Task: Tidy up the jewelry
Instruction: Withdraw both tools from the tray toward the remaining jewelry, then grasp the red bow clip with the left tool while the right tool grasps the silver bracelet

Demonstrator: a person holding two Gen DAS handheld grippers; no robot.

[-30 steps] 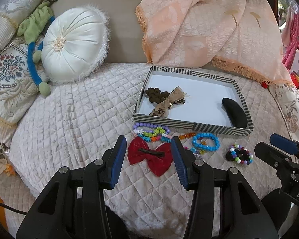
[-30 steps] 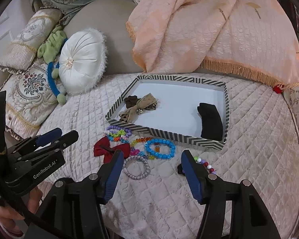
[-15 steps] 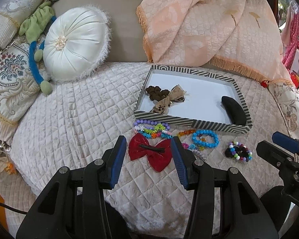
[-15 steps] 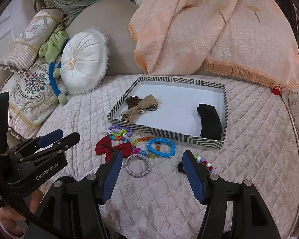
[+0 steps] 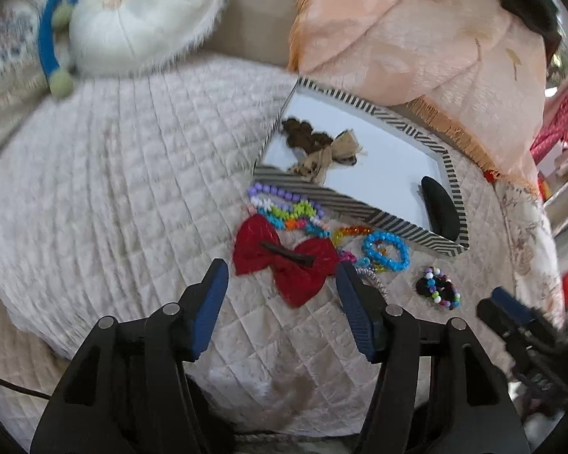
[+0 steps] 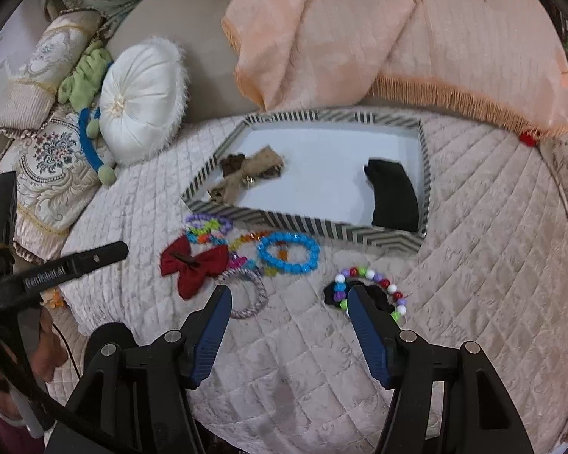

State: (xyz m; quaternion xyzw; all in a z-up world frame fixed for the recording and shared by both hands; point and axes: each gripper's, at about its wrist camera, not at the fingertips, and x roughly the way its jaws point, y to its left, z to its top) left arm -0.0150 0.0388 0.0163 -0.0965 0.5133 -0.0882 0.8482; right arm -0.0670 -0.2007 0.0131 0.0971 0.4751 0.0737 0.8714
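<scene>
Right, jewellery spread on the quilted cream bedspread [image 6: 473,227]: a red fabric bow clip [image 5: 284,261] lies just in front of the shallow black-and-white striped tray [image 6: 303,225], with a turquoise bead bracelet [image 6: 288,252], a silvery braided ring bracelet [image 6: 259,291] and a multicoloured bead bracelet on a black scrunchie [image 6: 375,287] close by. Inside the tray, a tan ribbon bow [image 6: 246,178] over a dark brown piece at the left end, a black curved hair clip [image 6: 394,196] at the right end. The left gripper [image 5: 282,283] has its jaws opening wide, empty, hovering at the bow. The right gripper [image 6: 287,302] has its jaws parted, empty, one finger [image 6: 367,329] over the scrunchie.
</scene>
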